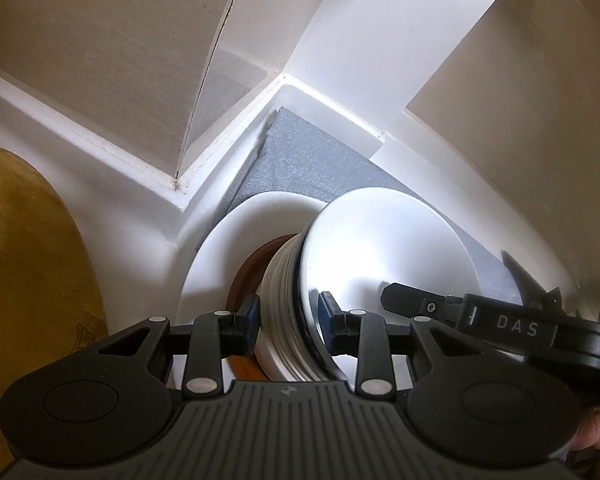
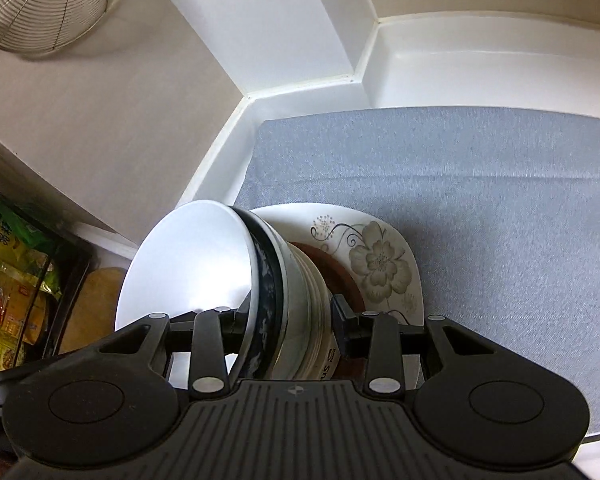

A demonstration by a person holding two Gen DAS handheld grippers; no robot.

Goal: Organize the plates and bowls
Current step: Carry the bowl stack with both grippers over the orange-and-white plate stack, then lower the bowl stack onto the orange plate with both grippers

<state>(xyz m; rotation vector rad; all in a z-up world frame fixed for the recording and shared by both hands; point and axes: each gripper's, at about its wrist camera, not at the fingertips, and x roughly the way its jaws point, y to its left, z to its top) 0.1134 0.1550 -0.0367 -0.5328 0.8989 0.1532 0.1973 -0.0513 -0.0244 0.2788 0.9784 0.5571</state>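
1. Stack of dishes (image 1: 296,312) gathered already: a white bowl (image 2: 188,264) on top, a dark-rimmed bowl (image 2: 266,304) under it, ribbed white bowls below, then a brown dish (image 2: 340,276), with a flowered plate (image 2: 380,264) at the bottom.
2. Left gripper (image 1: 286,320): fingers closed on the near left edge of the stack, pads bracketing the bowl rims.
3. Right gripper (image 2: 290,320): fingers clamped across the stack's near right edge, one pad inside the white bowl, the other against the lower bowls.
4. The stack appears tipped on edge in both wrist views, which I take to be the camera pitch. It sits low over the near left part of a grey mat (image 2: 460,184) lining a white shelf (image 2: 440,64). Cannot tell whether the plate rests on the mat or hangs just above it.
5. Judgement: collecting and nesting done; carry nearly over.
6. Left to do, likely: settle the stack flat on the mat, release both grips, withdraw. The far right of the mat is bare.
7. Wooden board (image 1: 28,280) stands at the far left, outside the shelf; a wire basket (image 2: 44,4) hangs beyond.
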